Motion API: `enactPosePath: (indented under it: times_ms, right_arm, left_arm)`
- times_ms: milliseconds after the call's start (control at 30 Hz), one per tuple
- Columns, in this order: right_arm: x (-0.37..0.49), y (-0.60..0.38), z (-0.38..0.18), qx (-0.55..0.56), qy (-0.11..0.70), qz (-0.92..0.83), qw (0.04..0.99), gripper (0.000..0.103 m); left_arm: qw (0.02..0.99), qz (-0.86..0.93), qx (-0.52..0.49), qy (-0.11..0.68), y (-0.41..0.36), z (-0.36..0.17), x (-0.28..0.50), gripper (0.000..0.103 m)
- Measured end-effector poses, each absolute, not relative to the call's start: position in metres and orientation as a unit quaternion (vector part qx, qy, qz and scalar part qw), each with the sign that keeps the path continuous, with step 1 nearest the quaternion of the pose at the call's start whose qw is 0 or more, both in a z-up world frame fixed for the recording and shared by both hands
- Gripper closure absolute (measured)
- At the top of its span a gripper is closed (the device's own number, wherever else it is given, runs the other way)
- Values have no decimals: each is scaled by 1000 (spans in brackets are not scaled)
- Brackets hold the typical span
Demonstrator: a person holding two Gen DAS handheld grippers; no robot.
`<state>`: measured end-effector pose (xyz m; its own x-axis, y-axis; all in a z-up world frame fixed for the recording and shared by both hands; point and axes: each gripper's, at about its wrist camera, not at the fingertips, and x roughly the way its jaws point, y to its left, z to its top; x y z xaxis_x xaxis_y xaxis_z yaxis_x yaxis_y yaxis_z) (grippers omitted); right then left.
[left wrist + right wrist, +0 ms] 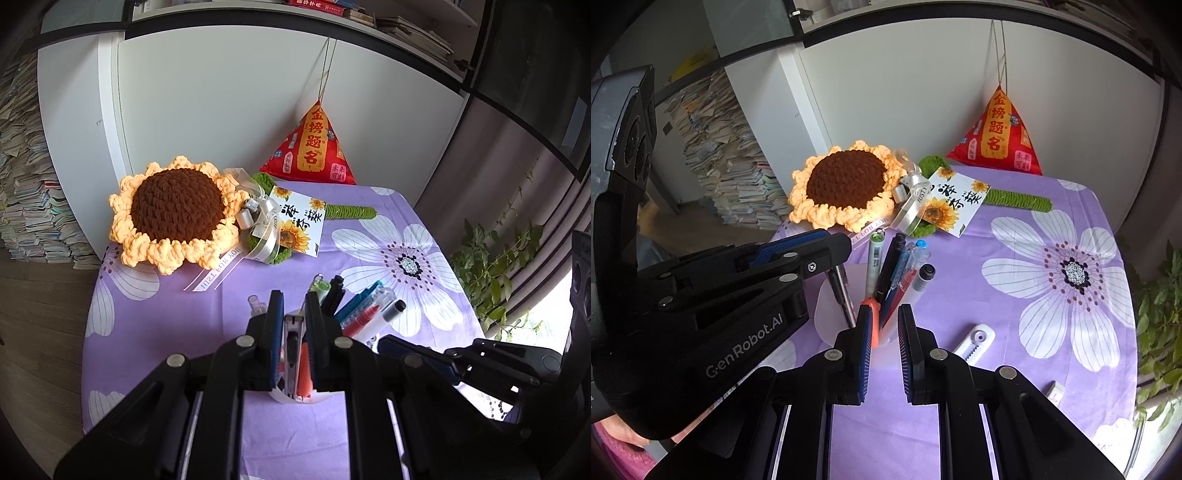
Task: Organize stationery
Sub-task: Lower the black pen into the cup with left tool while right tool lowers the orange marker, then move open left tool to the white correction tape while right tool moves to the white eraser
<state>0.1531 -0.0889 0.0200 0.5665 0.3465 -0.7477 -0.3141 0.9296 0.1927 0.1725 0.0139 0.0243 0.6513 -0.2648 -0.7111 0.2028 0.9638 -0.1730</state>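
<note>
Probably a home study — stacked books (731, 162) beside white cabinets (221, 103), floral-clothed table (1034, 332), crocheted sunflower (173, 218).

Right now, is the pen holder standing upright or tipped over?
Upright: the pen holder stands on the tablecloth, and its pens point upward.

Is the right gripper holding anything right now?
No, the right gripper is open with nothing between its fingers, just short of the pen holder.

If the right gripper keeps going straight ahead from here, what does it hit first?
Probably the translucent pen cup and its pens: an orange pen already sits by the right gripper's left jaw. Depth is unclear.
</note>
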Motion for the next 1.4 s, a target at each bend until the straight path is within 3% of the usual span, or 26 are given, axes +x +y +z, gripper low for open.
enactPosePath:
  times_ms: [733,800,867,933,1400]
  right_arm:
    - [128,-139,45,47,402,151,902,88]
    - [126,-149,47,53,400,144,904,88]
    - [124,-158,48,59,399,135,905,88]
    - [122,-168,48,65,399,128,906,88]
    - [116,-231,15,105,433,55,894,88]
  left_arm:
    - [917,-153,-12,369,-15,52,139,76]
    - [916,-158,-6,367,-22,53,136,72]
    - [915,-167,-2,366,-29,53,131,60]
    - [915,-178,5,362,-38,54,126,57]
    - [884,-203,64,416,-98,0,126,57]
